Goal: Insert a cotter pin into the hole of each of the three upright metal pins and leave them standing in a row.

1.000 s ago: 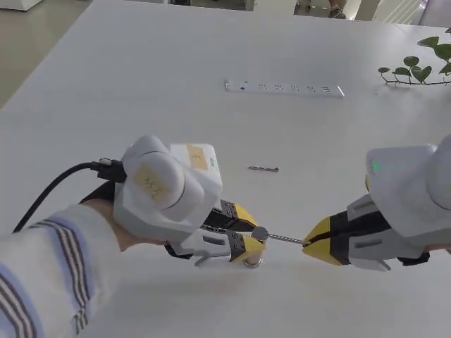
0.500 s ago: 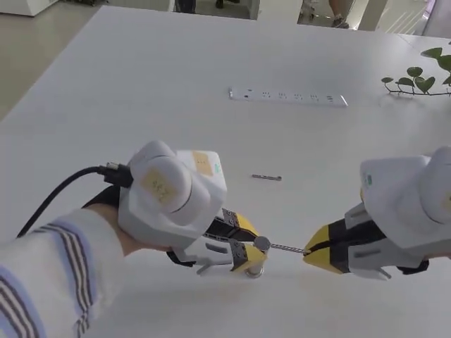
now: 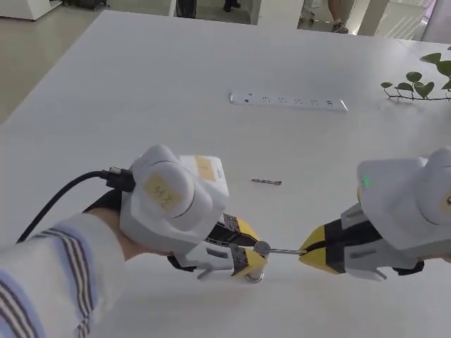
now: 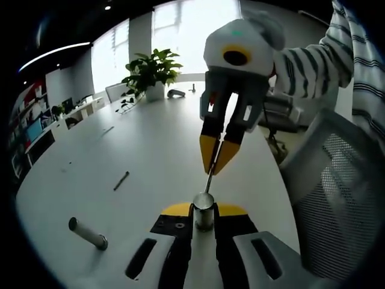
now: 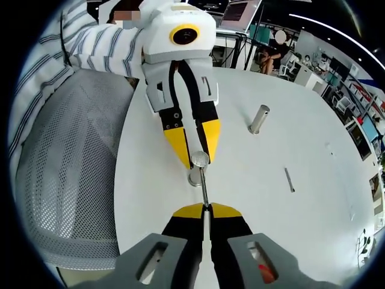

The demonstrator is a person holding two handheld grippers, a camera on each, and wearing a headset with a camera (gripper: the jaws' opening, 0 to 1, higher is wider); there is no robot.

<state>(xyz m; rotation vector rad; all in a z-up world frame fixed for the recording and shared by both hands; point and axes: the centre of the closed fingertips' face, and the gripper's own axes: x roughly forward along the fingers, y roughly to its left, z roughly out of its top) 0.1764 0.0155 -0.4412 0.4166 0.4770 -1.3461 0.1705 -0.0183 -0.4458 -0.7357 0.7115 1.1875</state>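
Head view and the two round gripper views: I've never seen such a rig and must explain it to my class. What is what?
No robot here: a person holds a white tool in each hand, each ending in a yellow-tipped gripper. The head view comes from a headset camera; each round picture from a camera on one gripper. The left gripper clamps a short silver metal pin standing on the white table. The right gripper pinches a thin wire cotter pin, its tip at that pin's head. Also on the table: a spare thin pin, a second metal pin, a white power strip.
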